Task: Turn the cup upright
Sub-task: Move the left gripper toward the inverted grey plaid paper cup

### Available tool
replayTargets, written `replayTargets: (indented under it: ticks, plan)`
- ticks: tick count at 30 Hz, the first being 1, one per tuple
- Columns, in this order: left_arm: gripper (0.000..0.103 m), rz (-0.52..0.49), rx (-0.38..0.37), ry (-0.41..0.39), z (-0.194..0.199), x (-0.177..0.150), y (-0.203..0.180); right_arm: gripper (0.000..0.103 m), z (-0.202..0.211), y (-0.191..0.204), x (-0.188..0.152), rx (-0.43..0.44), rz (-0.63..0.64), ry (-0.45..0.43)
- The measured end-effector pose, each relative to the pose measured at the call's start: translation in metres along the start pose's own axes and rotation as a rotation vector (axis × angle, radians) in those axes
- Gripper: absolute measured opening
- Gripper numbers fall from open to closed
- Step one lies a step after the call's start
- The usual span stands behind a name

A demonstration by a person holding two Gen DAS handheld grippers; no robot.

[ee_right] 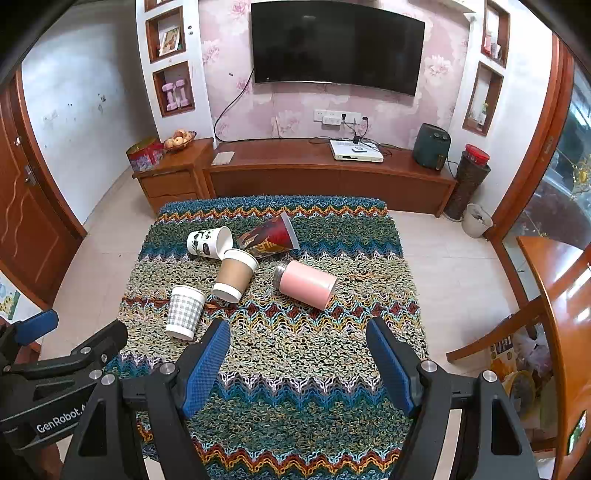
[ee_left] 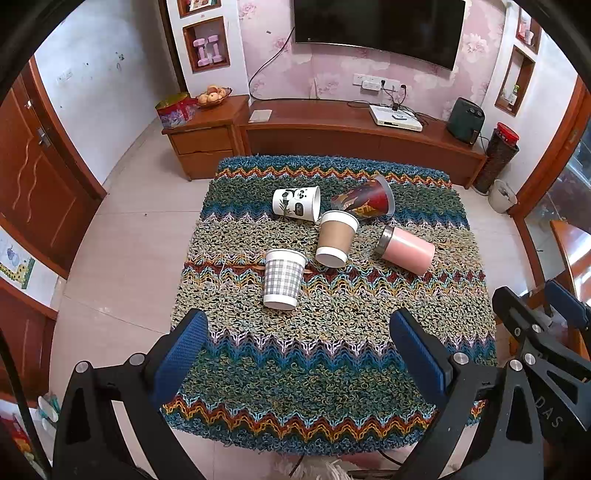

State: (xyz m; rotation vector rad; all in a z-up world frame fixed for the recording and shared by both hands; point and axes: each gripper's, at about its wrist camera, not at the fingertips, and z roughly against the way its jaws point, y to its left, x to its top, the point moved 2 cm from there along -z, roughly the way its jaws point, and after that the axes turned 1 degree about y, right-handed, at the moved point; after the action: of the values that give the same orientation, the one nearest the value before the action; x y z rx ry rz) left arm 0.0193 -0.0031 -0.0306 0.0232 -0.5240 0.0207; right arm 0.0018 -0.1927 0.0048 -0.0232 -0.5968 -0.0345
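Table (ee_left: 332,369) stands mid-room under a shaggy woven cloth banded in teal, grey and zigzag stripes of orange, red and white. Five cups lie on their sides in a loose cluster on the far half. Checked paper cup (ee_left: 283,277) is nearest the cameras, mouth pointing away, base toward the near edge. Brown paper cup (ee_left: 335,238) lies just right of it, its rim touching or almost touching the panda cup (ee_left: 296,203) and the red printed cup (ee_left: 365,201) behind it. Pink tumbler (ee_left: 406,249) with a metal band lies to the right, apart from the others.

Left gripper (ee_left: 299,354) hovers over the near part of the cloth, blue-padded fingers spread wide, nothing between them. Right gripper (ee_right: 297,363) likewise, fingers spread, empty, over the near middle of the cloth.

Floor is pale tile. Wooden TV cabinet (ee_left: 332,129) runs along the far wall, black television (ee_left: 380,29) mounted above on pink floral wallpaper. On the cabinet: white set-top box, dark speaker-like unit, fruit bowl, red tin. Wall niche holds pink dumbbells (ee_left: 208,50). Brown door at left; small waste bin at far right.
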Motion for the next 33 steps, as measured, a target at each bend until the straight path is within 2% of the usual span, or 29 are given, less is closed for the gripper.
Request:
replayTargets:
  ticks: [13, 33]
  plan:
    - [0.099, 0.01, 0.01, 0.025, -0.021, 0.011, 0.0, 0.077, -0.032, -0.014, 0.007, -0.016, -0.026, 0.049]
    - [0.099, 0.03, 0.015, 0.036, -0.048, 0.025, 0.01, 0.077, -0.07, -0.001, 0.013, -0.023, 0.012, 0.083]
